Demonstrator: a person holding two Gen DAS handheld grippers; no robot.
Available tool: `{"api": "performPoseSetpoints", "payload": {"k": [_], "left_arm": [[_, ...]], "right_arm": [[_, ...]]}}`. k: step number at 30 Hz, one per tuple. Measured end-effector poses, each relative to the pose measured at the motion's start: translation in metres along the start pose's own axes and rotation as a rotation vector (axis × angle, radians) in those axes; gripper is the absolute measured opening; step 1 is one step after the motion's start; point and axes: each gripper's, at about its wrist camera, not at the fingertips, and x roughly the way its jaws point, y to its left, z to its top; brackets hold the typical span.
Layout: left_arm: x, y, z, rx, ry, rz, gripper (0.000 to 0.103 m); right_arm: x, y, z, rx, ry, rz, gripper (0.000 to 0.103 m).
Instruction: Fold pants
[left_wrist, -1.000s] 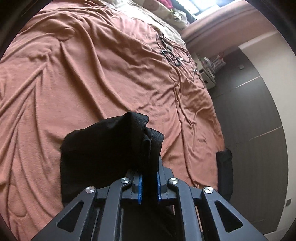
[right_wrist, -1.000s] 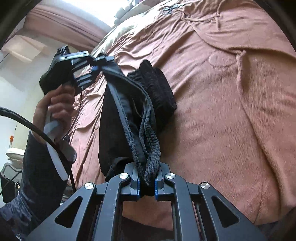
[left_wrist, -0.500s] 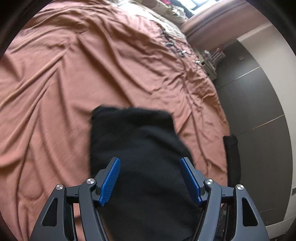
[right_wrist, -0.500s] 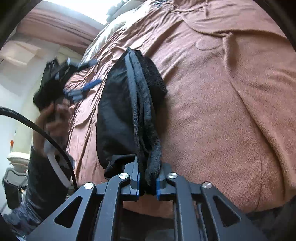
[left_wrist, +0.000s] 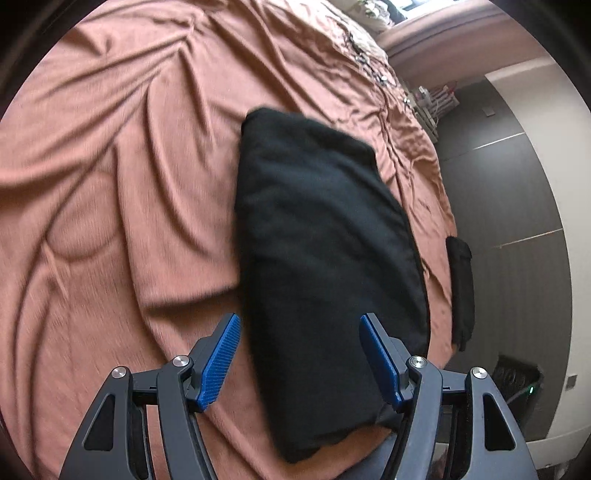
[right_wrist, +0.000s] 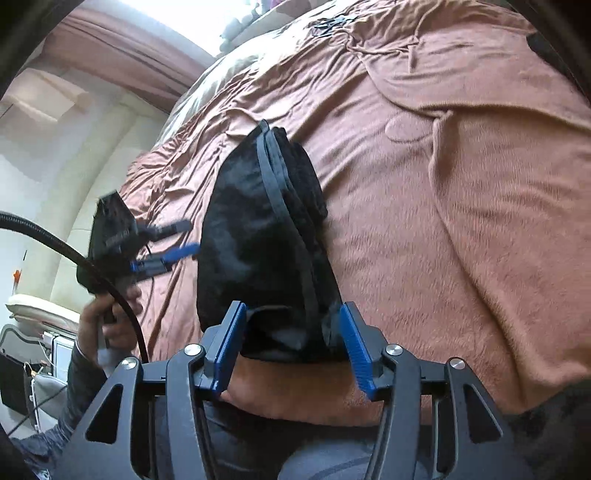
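The black pants (left_wrist: 317, 236) lie as a folded bundle on the brown bedspread (left_wrist: 110, 184). My left gripper (left_wrist: 301, 354) hovers over their near end, open, its blue pads (left_wrist: 221, 350) clear of the cloth on either side. In the right wrist view the pants (right_wrist: 258, 229) show their stacked waistband edges on top. My right gripper (right_wrist: 291, 343) straddles the near end; its jaws are opening and the pads do not press on the cloth. To the left of the pants a hand (right_wrist: 107, 317) holds the left gripper (right_wrist: 173, 240), blurred.
Another black garment (left_wrist: 460, 288) hangs over the bed's right edge by dark wall panels (left_wrist: 517, 184). A black basket (left_wrist: 517, 380) stands on the floor. Cables (left_wrist: 373, 66) lie at the bed's far end. A black cable (right_wrist: 74, 254) crosses the left of the right wrist view.
Both grippers were shut on the pants and have let go, the left first. The pants have dropped flat onto the bed. The left gripper has drawn back and down, away from the bundle.
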Motion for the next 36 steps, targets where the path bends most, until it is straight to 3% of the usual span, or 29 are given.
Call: {"api": "performPoseSetpoints", "payload": {"k": [12,17,19,21,29,32,36], "left_arm": [[-0.001,0.015,-0.024,-0.092,0.014,-0.050,0.067],[0.003,0.017,-0.035,-0.116,0.032,-0.056,0.060],[0.005,0.016,-0.038,-0.122,0.042,-0.065,0.055],[0.006,0.016,-0.041,-0.131,0.052,-0.079,0.053],[0.017,0.018,-0.053,-0.175,0.082,-0.149,0.052],[0.018,0.018,-0.060,-0.173,0.092,-0.151,0.046],[0.016,0.016,-0.061,-0.169,0.091,-0.140,0.019]], "right_arm": [[0.044,0.005,0.044,-0.040,0.024,-0.038,0.051],[0.066,0.011,0.059,-0.059,0.047,-0.027,0.051],[0.075,0.015,0.064,-0.077,0.057,-0.035,0.060],[0.082,0.015,0.067,-0.090,0.063,-0.048,0.061],[0.100,0.001,0.070,-0.064,0.082,-0.031,0.061],[0.103,-0.003,0.067,-0.060,0.090,-0.007,0.052],[0.104,-0.004,0.067,-0.054,0.085,-0.001,0.045]]}}
